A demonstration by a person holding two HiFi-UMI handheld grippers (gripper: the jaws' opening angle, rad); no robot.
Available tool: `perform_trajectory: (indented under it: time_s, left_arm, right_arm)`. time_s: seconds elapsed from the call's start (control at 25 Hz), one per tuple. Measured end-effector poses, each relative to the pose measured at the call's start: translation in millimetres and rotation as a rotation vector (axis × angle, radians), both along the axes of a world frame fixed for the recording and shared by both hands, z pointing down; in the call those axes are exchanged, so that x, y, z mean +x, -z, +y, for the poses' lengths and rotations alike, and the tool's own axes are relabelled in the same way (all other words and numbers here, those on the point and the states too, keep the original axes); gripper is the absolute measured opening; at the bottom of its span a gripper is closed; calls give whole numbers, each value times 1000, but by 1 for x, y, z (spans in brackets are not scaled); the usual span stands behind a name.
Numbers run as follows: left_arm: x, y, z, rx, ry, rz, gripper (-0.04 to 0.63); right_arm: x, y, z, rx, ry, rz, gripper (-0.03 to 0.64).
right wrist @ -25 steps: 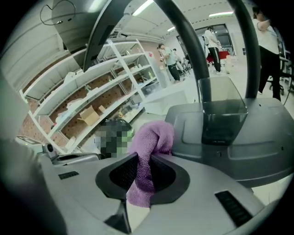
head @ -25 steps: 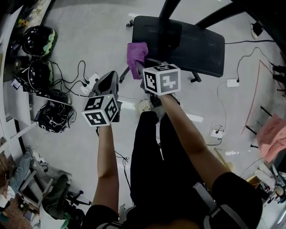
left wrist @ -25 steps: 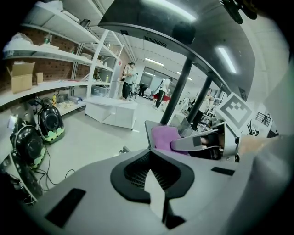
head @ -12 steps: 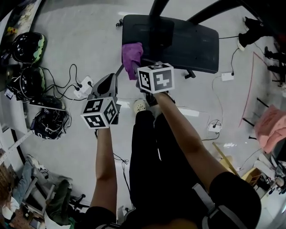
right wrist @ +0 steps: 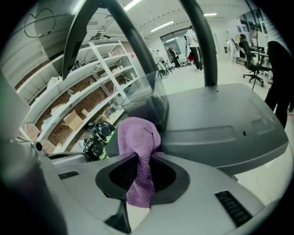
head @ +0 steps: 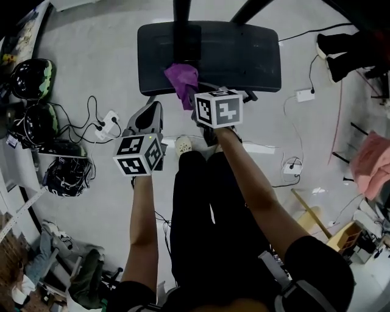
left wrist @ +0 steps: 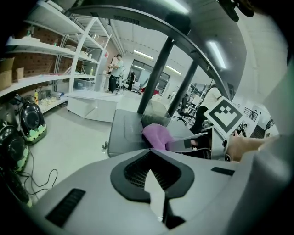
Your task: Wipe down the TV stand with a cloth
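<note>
Right hand-held gripper (right wrist: 138,190): jaws clamped on one end of the purple terry cloth (right wrist: 138,137). The cloth's long axis runs straight out from the jaws, and its bunched free end points forward over the near edge of the dark grey flat base of the TV stand (right wrist: 220,124), just beside the black upright pole (head: 181,15); contact with the base cannot be confirmed. Left hand-held gripper (left wrist: 154,190): jaws drawn together with nothing between them, held above the pale grey floor (head: 91,73) left of the cloth and short of the stand.
</note>
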State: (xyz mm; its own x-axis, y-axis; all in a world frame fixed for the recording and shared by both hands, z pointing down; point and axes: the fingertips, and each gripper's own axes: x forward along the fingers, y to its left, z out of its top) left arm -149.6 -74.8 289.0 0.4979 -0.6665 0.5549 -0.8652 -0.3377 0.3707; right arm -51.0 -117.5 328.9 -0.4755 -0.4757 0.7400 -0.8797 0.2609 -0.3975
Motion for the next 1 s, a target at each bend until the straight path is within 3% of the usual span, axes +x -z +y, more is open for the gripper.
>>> perform_trajectory:
  time_s: [1.0]
  left_arm:
    - [195, 14, -8, 26, -142, -29, 5]
  right_arm:
    - [237, 1, 3, 4, -194, 40, 89]
